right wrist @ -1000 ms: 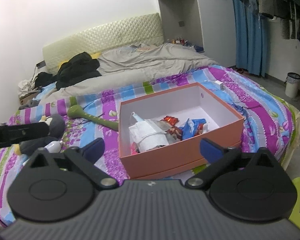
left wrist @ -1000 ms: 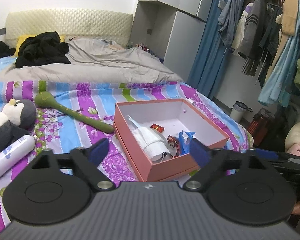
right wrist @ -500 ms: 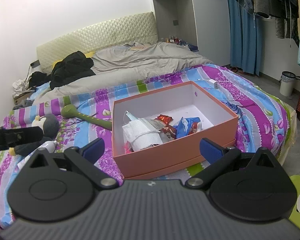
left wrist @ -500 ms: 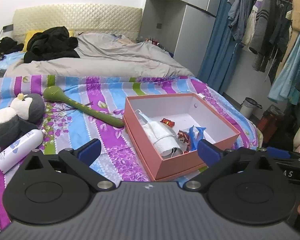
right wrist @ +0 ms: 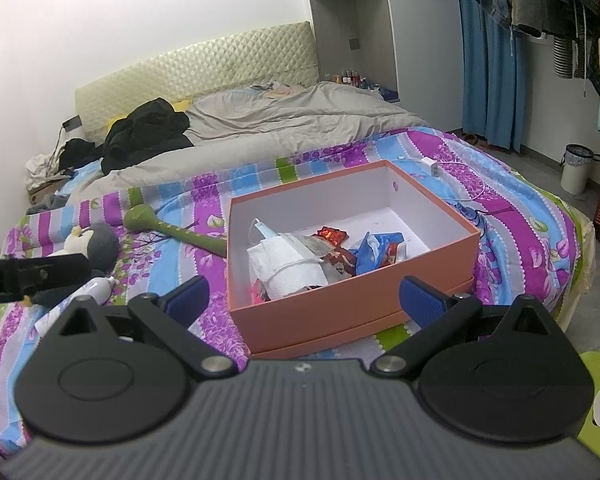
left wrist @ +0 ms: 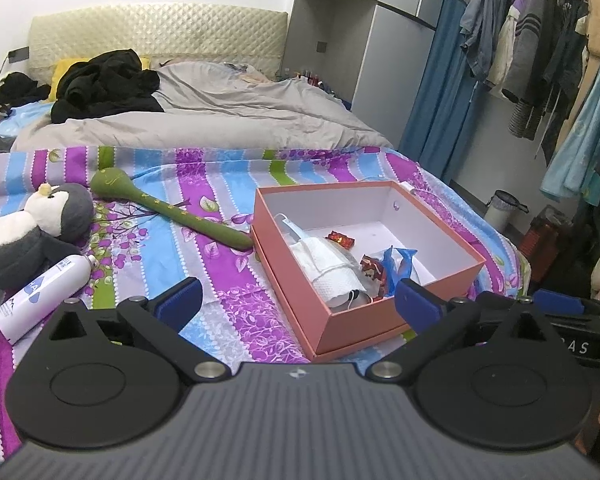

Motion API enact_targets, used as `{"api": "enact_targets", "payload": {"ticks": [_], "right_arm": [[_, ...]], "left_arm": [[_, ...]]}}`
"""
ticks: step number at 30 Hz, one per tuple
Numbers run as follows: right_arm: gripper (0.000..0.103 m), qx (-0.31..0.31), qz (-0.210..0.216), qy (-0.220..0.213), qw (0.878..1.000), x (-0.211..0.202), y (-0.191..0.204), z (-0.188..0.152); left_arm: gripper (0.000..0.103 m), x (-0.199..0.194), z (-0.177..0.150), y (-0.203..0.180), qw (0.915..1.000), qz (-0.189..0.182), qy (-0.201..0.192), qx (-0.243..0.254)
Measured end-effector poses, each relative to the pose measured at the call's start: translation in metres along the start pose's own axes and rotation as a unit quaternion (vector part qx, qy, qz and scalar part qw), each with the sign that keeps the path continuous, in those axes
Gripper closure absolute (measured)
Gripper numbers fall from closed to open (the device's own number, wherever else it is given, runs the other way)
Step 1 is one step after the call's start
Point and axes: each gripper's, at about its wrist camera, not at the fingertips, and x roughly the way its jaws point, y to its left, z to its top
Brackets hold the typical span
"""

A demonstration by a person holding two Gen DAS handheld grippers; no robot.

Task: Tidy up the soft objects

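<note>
Both grippers, left (left wrist: 298, 306) and right (right wrist: 304, 298), are wide open and empty. Next: grab the penguin (left wrist: 36, 232) at nine o'clock of the box (left wrist: 364, 320).

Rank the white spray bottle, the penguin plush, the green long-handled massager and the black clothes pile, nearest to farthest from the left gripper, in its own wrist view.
From the open left gripper:
1. White spray bottle, low left, beside the left finger.
2. Penguin plush, left, just behind the bottle.
3. Green massager, centre-left, its handle reaching the orange box.
4. Black clothes pile, far back by the headboard.
</note>
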Motion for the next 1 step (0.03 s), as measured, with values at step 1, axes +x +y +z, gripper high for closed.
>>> {"api": "enact_targets", "payload": {"ticks": [1], "right_arm": [[0.000,0.000,0.000,0.000,1.000,0.0000,0.0001,0.0000]], "left_arm": [[0.000,-0.0003,-0.0002,0.0002,1.0000,0.000,0.000,0.000]]}}
